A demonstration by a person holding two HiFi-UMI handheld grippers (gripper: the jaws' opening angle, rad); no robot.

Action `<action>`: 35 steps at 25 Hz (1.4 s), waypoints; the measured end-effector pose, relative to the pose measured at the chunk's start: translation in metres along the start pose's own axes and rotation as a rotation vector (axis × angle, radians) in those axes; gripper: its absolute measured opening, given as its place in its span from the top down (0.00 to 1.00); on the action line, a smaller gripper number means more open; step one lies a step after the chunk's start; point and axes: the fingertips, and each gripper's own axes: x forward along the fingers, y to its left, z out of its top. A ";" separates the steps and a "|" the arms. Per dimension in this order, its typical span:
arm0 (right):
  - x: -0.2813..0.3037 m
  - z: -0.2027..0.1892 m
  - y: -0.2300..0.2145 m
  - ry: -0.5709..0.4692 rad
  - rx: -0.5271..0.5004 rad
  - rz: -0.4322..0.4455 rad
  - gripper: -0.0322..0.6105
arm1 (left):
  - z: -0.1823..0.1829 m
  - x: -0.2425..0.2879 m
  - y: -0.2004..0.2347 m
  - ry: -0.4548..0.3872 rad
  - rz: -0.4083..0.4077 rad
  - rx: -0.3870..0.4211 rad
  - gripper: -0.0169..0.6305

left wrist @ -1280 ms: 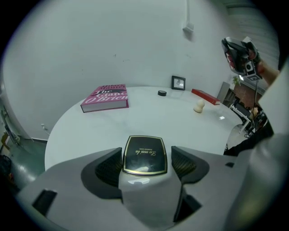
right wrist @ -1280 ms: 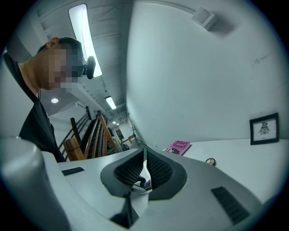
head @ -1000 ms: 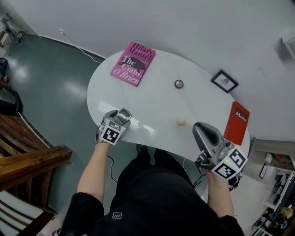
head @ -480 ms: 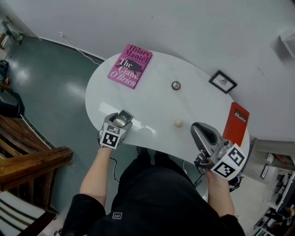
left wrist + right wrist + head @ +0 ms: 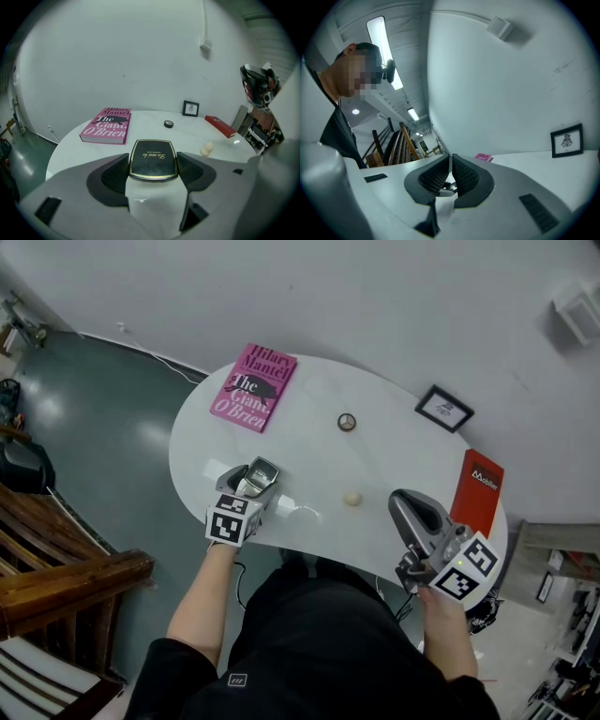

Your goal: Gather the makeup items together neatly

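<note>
Right tongs (image 5: 450,171): pressed together, empty, well right of pink book (image 5: 253,387) | left tongs (image 5: 154,171): pinching black compact (image 5: 153,157), underside hidden, nearer than book | beige sponge (image 5: 352,499), round pot (image 5: 347,422): right of book, details unclear

One compact (image 5: 153,159), one sponge (image 5: 352,498), one tin (image 5: 347,422), one frame (image 5: 444,409), two books (image 5: 253,387)

Betw. L jaws: compact (image 5: 153,159), blk lid, gold rim + script. Ahead-left of jaws: book (image 5: 105,125), magenta, wht/blk lettering. Ahead-right: sponge (image 5: 206,149) cream, box (image 5: 220,125) red. Table (image 5: 309,465) glossy wht. Pads (image 5: 114,176) dk grey, ribbed.
</note>
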 end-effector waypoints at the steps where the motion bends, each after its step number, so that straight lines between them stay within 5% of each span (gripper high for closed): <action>1: -0.002 0.001 -0.002 -0.004 0.003 -0.002 0.89 | 0.008 0.002 -0.002 -0.007 0.000 -0.007 0.47; 9: -0.018 0.001 -0.026 -0.006 0.042 -0.024 0.89 | 0.040 0.037 -0.013 -0.006 0.041 -0.043 0.47; 24: -0.021 -0.020 -0.066 0.056 0.100 -0.058 0.89 | 0.043 0.130 -0.016 0.048 0.198 -0.083 0.47; 35: -0.022 -0.010 -0.077 0.066 0.093 -0.080 0.89 | 0.035 0.148 -0.016 0.085 0.221 -0.073 0.47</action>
